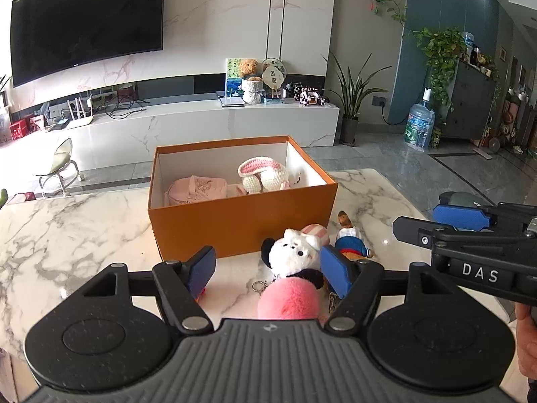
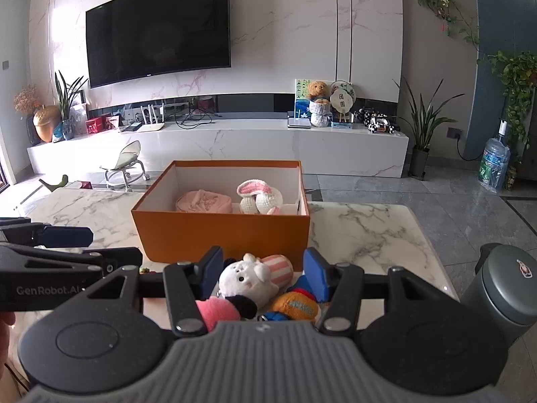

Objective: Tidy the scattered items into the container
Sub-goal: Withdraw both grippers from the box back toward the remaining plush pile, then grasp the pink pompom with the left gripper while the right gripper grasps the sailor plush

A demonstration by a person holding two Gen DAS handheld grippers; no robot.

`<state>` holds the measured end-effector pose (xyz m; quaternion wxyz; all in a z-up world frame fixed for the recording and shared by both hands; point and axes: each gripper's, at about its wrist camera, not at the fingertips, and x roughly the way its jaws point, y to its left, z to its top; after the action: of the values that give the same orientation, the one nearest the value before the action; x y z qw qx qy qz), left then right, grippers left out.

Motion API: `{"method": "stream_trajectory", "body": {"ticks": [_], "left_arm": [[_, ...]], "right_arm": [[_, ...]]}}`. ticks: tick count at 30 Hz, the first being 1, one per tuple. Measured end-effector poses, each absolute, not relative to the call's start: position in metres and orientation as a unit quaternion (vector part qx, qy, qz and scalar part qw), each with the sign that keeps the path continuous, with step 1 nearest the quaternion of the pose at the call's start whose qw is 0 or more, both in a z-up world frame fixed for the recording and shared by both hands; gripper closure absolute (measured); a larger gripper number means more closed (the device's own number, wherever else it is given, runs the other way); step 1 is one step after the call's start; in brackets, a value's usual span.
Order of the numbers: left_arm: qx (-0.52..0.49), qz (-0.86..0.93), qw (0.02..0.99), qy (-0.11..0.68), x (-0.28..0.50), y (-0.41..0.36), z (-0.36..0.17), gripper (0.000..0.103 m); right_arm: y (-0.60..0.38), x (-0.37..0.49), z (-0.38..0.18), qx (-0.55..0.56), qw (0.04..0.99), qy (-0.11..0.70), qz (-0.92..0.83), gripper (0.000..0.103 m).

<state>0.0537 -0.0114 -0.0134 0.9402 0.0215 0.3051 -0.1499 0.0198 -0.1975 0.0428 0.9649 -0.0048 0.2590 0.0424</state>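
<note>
An open orange box (image 1: 235,221) (image 2: 221,231) stands on the marble table and holds a pink pouch (image 1: 196,189) and a crocheted bunny (image 1: 263,176). In front of it lie a white plush keychain (image 1: 295,252) (image 2: 246,277) with a pink pompom (image 1: 290,299) (image 2: 216,310), and a small doll in blue and orange (image 1: 350,240) (image 2: 297,304). My left gripper (image 1: 268,268) is open, its fingers on either side of the white plush. My right gripper (image 2: 263,273) is open around the plush and doll; it also shows in the left wrist view (image 1: 446,221).
A grey lidded cup (image 2: 503,292) stands at the table's right edge. The marble table (image 1: 67,228) extends left of the box. Beyond it are a TV wall, a low white cabinet (image 2: 218,141), a small stool (image 2: 126,164) and potted plants.
</note>
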Motion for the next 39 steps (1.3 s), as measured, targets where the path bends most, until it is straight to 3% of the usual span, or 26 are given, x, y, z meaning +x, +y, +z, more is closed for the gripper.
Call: {"method": "stream_trajectory", "body": {"ticks": [12,39], "left_arm": [[-0.007,-0.143,0.945,0.295,0.033,-0.029,-0.06,0.02],[-0.016,-0.088,0.938,0.335,0.079,-0.055,-0.144,0.015]], "right_arm": [[-0.22,-0.012,-0.007,0.023,0.966,0.258,-0.014,0.046],[-0.232,0.03,-0.083,0.048,0.953,0.3,-0.015,0.046]]}}
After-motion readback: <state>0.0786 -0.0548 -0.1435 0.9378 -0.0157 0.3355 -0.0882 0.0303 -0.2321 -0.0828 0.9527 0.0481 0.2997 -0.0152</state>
